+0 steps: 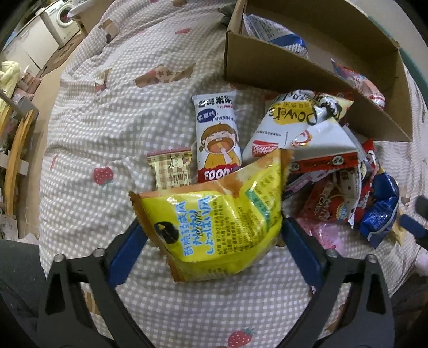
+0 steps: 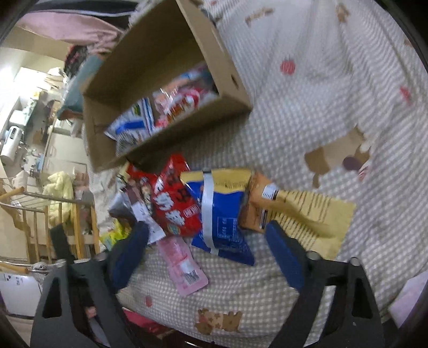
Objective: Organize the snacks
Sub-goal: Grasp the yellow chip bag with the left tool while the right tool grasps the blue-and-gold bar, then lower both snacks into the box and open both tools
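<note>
A puffy yellow snack bag (image 1: pixel 214 224) lies on the checked bedspread between the blue pads of my left gripper (image 1: pixel 211 227); both pads meet its sides and the bag is creased. Behind it lie a white rice-cracker pack (image 1: pixel 218 136) and a small plaid packet (image 1: pixel 171 171). To the right is a pile of snacks. My right gripper (image 2: pixel 207 230) hangs open over that pile, with a blue bag (image 2: pixel 222 214), a red bag (image 2: pixel 171 198) and a pink packet (image 2: pixel 184 265) between its fingers. Its right pad overlaps an orange-yellow packet (image 2: pixel 294 206).
An open cardboard box (image 1: pixel 294 64) (image 2: pixel 230 69) holding several snacks stands just beyond the pile. The quilt (image 1: pixel 120 107) bulges and wrinkles. Wooden racks (image 2: pixel 53 214) and a washing machine (image 1: pixel 61 18) stand off the bed's edge. The right gripper's pad (image 1: pixel 410 226) shows at the frame's right edge.
</note>
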The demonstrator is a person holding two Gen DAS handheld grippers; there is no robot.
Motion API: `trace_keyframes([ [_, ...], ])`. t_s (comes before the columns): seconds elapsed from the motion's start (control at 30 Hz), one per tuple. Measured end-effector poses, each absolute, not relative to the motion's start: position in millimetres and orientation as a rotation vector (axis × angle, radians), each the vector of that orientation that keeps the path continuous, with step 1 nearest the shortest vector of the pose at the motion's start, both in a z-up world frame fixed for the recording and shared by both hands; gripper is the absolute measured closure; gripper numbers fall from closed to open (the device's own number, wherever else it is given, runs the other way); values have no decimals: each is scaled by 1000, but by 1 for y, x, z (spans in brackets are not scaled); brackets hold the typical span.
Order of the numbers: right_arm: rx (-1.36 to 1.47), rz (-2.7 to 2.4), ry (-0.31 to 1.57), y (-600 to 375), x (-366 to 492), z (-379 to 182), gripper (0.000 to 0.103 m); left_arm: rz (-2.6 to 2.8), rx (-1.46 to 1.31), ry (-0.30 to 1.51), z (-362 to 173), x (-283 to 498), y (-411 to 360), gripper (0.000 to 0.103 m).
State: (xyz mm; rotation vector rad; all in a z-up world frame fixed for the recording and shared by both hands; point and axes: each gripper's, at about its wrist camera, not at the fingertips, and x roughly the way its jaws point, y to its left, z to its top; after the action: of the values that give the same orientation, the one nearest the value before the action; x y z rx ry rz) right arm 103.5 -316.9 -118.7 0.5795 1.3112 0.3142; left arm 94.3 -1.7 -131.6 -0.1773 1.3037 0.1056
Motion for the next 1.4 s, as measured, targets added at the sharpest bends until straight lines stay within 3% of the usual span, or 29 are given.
trace_keyframes([
  [0.13,513,286,1355,-304,109,-130,24,85,-185,1304,-128,93,1,34],
  [0.27,480,276,1379,-296,114,-139,32,60,-208,1305,-126,90,7,50],
  [0.43,459,268,1390,-290,117,-144,51,27,-212,1285,-116,81,9,58],
  [0.47,458,268,1390,-290,117,-144,59,23,-209,1281,-114,80,11,58],
  [0.57,444,274,1378,-288,116,-140,71,10,-200,1268,-108,76,10,59],
  [0.67,430,286,1358,-294,111,-134,74,8,-193,1252,-101,71,7,59],
  [1.03,434,391,1268,-296,85,-103,75,26,-193,1182,-74,48,12,59],
  [1.4,365,515,960,-288,72,-33,75,-19,-132,984,-6,58,13,59],
])
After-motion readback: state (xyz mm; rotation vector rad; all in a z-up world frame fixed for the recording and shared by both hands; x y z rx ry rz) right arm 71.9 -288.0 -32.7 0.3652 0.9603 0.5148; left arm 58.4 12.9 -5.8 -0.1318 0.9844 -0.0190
